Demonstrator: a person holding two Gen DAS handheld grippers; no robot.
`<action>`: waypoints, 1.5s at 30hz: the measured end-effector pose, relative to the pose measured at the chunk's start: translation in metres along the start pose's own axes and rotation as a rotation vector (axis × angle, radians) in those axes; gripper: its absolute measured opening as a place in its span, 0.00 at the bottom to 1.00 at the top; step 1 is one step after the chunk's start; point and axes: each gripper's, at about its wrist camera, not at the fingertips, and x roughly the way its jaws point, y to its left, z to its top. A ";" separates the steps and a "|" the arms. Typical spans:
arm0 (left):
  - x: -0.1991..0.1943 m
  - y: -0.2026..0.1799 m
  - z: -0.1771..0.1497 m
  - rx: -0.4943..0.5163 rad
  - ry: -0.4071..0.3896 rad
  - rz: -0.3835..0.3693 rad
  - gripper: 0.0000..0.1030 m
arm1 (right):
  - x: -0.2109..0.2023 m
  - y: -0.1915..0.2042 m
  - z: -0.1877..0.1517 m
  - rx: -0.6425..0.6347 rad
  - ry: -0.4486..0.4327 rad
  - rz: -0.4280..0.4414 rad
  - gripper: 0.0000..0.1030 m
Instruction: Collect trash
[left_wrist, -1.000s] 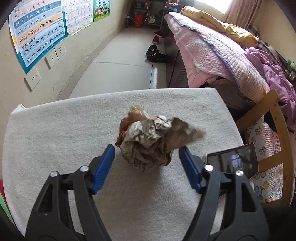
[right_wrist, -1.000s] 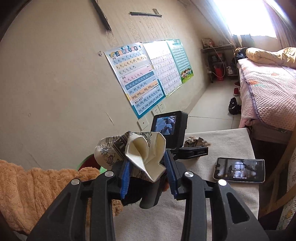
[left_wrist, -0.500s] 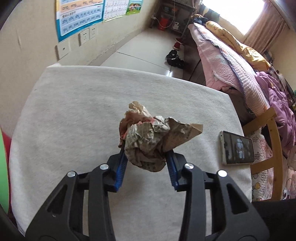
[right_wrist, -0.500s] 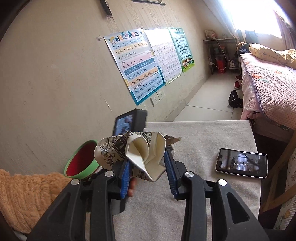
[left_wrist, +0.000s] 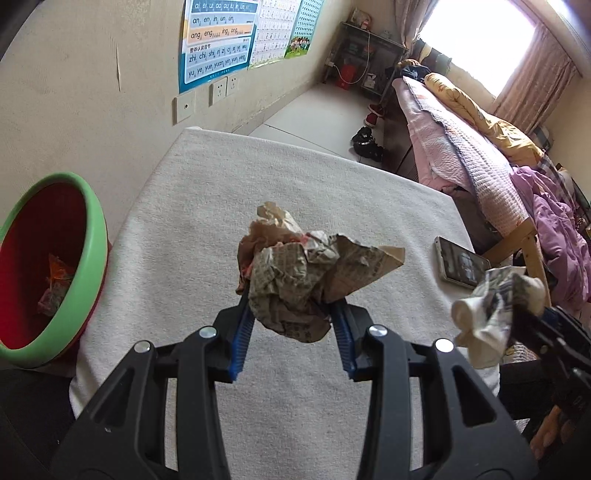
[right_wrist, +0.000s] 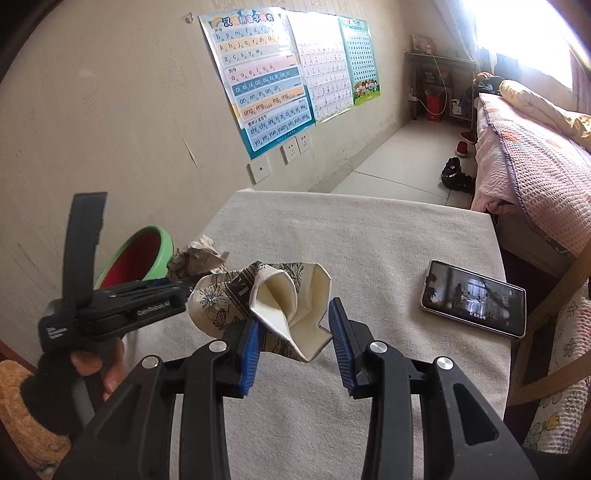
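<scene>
A bin (left_wrist: 92, 258) stands left of the table (left_wrist: 295, 177); a phone (left_wrist: 461, 266) lies right.

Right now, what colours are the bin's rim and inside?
Bin: green rim, red inside; clearest in the left wrist view.

A phone (right_wrist: 474, 299) lies face up on the desk (right_wrist: 369, 236), its screen lit, near the desk's right edge. The desk wears a pale, towel-like cover. On the wall beyond the desk hang alphabet posters (right_wrist: 258, 81) — below them sit white wall sockets (right_wrist: 295, 146). Right of the desk stands a bed (right_wrist: 532, 147) with a pink quilted spread and a wooden frame. Dark shoes (right_wrist: 456, 173) lie on the floor beside the bed — red ones farther off.
</scene>
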 end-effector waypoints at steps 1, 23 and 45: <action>-0.003 0.002 0.000 -0.001 -0.006 -0.001 0.37 | 0.003 0.002 -0.001 -0.008 0.011 -0.003 0.34; -0.040 0.057 0.003 -0.094 -0.093 0.059 0.37 | 0.039 0.074 0.018 -0.094 0.065 0.072 0.34; -0.061 0.117 -0.001 -0.177 -0.124 0.199 0.37 | 0.073 0.110 0.024 -0.132 0.109 0.117 0.33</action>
